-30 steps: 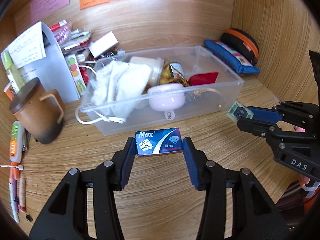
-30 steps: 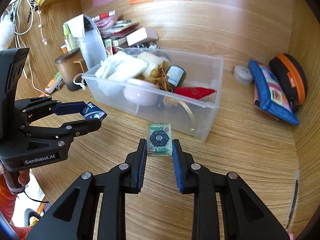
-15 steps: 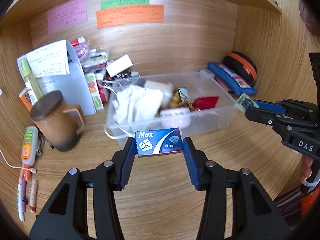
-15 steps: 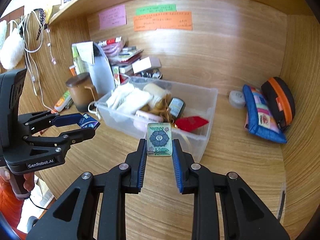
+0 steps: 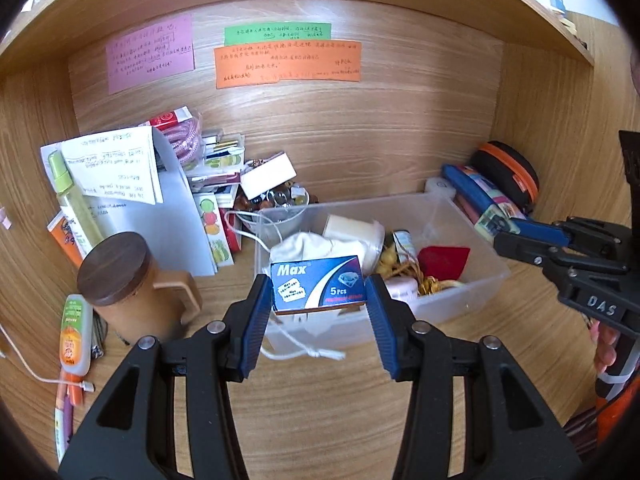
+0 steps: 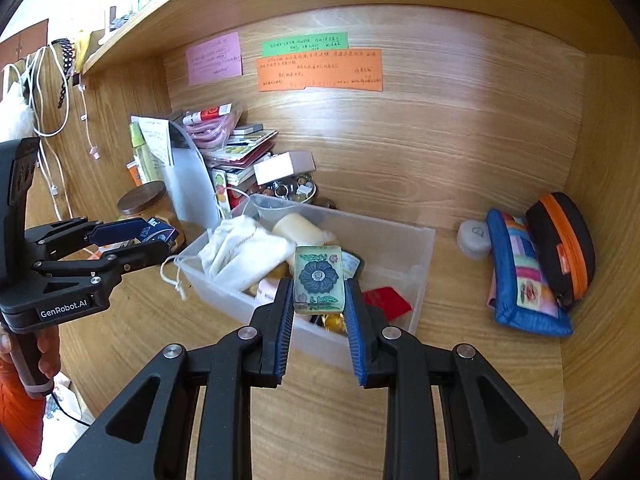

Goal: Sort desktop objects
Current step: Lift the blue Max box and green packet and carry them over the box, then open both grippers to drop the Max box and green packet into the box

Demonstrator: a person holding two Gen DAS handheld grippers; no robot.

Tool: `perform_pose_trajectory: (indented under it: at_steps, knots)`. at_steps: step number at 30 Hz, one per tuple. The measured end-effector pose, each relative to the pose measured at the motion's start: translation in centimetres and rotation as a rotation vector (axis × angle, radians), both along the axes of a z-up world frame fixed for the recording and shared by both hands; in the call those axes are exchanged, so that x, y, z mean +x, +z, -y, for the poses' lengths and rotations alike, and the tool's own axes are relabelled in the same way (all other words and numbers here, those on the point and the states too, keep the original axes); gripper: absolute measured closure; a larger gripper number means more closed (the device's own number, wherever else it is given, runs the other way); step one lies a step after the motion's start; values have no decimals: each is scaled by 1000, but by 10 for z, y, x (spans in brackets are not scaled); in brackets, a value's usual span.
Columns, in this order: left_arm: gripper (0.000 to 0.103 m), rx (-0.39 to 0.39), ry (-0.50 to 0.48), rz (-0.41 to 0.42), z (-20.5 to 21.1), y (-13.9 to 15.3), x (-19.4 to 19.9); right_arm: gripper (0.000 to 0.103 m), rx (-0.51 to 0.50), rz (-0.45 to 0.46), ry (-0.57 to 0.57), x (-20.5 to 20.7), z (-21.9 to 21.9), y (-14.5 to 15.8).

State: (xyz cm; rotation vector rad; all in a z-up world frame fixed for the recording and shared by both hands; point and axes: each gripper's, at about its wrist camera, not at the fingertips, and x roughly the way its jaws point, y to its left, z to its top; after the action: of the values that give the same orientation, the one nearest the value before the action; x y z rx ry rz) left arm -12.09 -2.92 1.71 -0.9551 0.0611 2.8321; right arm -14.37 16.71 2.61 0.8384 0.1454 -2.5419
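Observation:
My left gripper (image 5: 318, 300) is shut on a blue "Max" blade box (image 5: 318, 286), held in the air in front of the clear plastic bin (image 5: 472, 292). My right gripper (image 6: 318, 300) is shut on a pale green tile with a blue flower (image 6: 318, 280), held above the bin's (image 6: 416, 264) near side. Each gripper shows in the other's view: the right one (image 5: 500, 228) at the bin's right end, the left one (image 6: 160, 236) left of the bin. The bin holds a white cloth pouch (image 6: 240, 252), a red card (image 6: 386, 302) and several small items.
A brown lidded mug (image 5: 120, 284) stands left of the bin. A white file holder (image 5: 176, 220) with papers and packets is behind it. A blue pouch (image 6: 520, 276) and an orange-black case (image 6: 560, 248) lie at the right wall. Tubes and pens (image 5: 74, 340) lie far left.
Both grippers have pulled back and risen from the bin, each still holding its object. The bin now looks smaller and farther away, and the notes on the back wall have come into view.

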Motion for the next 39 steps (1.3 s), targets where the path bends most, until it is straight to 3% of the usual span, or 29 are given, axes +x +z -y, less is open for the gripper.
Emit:
perform_pose_trajectory:
  at_steps: [11, 20, 34, 38, 39]
  knots:
    - [56, -4, -29, 29, -8, -10, -42, 81, -3, 30, -8, -42, 9, -10]
    - [56, -21, -73, 111, -25, -38, -78, 81, 17, 111, -20, -77, 17, -42]
    - [55, -85, -93, 178, -45, -66, -99, 80, -14, 95, -18, -82, 10, -43]
    - [47, -71, -89, 185, -44, -65, -98, 71, -10, 93, -22, -81, 9, -41]
    - [41, -70, -81, 182, -43, -63, -96, 65, -8, 92, -23, -81, 9, -40]
